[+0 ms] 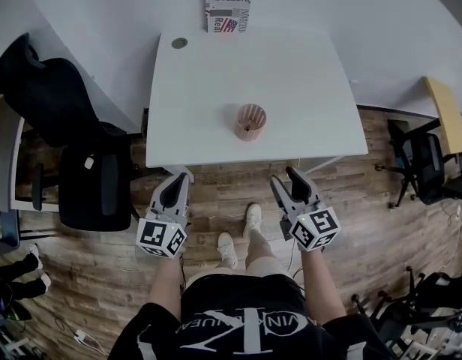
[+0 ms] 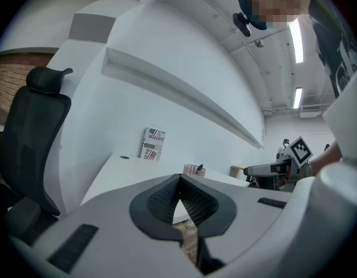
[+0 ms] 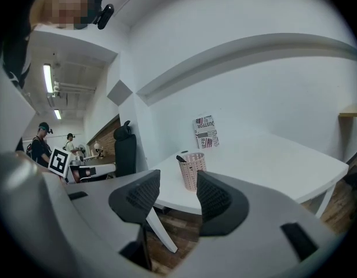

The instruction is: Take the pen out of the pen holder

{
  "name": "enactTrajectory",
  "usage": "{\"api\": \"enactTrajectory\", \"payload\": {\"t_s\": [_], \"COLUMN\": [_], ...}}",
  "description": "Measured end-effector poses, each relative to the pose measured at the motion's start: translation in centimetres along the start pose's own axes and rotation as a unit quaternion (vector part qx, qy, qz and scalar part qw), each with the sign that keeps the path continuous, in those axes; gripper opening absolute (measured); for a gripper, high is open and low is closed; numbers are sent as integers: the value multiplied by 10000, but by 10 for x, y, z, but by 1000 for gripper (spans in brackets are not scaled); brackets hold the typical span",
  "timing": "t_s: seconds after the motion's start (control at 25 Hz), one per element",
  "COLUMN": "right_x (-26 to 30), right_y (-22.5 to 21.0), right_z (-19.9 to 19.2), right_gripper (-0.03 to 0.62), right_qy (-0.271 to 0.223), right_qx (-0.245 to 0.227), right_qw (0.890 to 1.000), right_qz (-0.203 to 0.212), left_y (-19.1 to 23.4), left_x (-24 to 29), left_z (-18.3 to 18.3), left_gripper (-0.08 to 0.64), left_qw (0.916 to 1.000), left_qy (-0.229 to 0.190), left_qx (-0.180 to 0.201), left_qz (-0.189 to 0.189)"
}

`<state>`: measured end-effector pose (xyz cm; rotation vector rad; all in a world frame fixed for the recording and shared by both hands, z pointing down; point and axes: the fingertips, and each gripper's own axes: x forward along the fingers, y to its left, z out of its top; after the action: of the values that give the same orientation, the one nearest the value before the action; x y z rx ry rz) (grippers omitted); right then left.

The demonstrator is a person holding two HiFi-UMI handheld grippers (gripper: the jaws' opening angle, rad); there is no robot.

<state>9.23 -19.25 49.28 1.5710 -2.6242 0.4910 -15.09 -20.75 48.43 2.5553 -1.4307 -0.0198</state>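
Note:
A pink mesh pen holder (image 1: 250,122) stands upright near the front middle of the white table (image 1: 216,88). In the right gripper view the holder (image 3: 192,169) shows a dark pen (image 3: 181,158) leaning out of its top. My left gripper (image 1: 178,177) hangs over the wooden floor just short of the table's front edge, left of the holder, jaws shut with nothing between them. My right gripper (image 1: 285,175) is level with it on the right, also short of the edge. Its jaws (image 3: 178,181) stand open and empty, with the holder seen beyond the gap.
A printed box (image 1: 229,6) stands at the table's far edge against the wall, with a round grommet (image 1: 179,43) near it. A black office chair (image 1: 73,141) is left of the table. Another chair (image 1: 422,163) and a yellow shelf (image 1: 445,115) are to the right.

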Motion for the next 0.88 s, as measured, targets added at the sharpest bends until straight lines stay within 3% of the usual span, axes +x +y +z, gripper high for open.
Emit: {"api": "enactTrajectory", "payload": {"t_s": [0.52, 0.88], "right_x": [63, 103], "right_y": [-8, 1], "right_z": [26, 38], "right_gripper": [187, 187], "right_qy": [51, 216], "right_qx": [-368, -1204], "right_qw": [9982, 9883], "right_qz": [481, 909], "left_y": [12, 21], "left_x": [42, 65], "left_z": [13, 7], "left_gripper": [14, 14], "left_qw": [9999, 9997], "left_qy": [3, 79], "left_qx": [63, -13], "left_qz": [110, 231]}}
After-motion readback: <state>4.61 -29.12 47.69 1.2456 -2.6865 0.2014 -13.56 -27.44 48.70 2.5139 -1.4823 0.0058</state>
